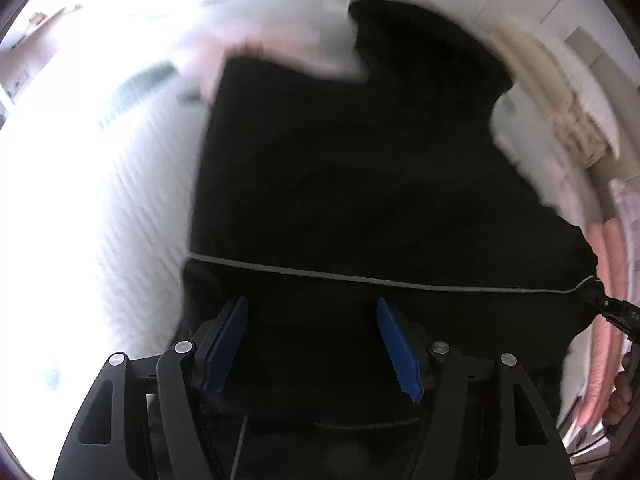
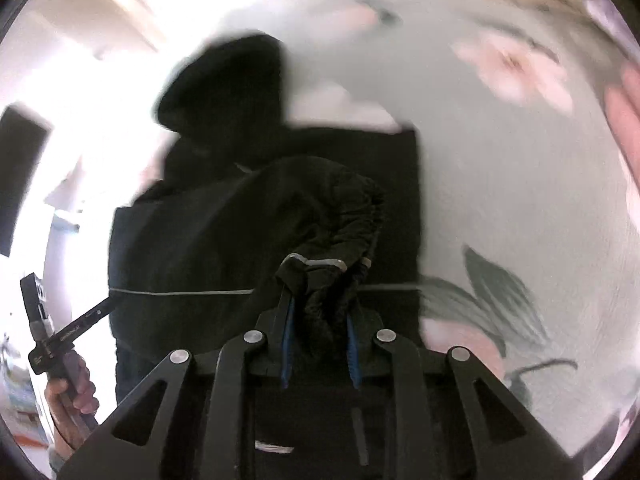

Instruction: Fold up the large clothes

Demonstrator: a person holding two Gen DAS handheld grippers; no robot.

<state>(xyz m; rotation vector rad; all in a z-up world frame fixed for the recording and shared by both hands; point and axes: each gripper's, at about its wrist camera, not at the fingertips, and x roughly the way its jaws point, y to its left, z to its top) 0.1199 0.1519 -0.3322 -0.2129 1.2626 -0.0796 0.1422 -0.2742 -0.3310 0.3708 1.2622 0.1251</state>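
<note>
- Your right claw [image 2: 319,344] is clenched on a bunched edge of the black jacket [image 2: 224,248].
- Your left claw [image 1: 312,344] hangs released above its grey-piped hem.
- Floral bedspread [image 2: 520,184] lies bare to the right.

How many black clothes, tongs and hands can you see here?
Black clothes: 1, the black jacket
Tongs: 2, left tongs and right tongs
Hands: 1, the left hand
Total: 4
</note>
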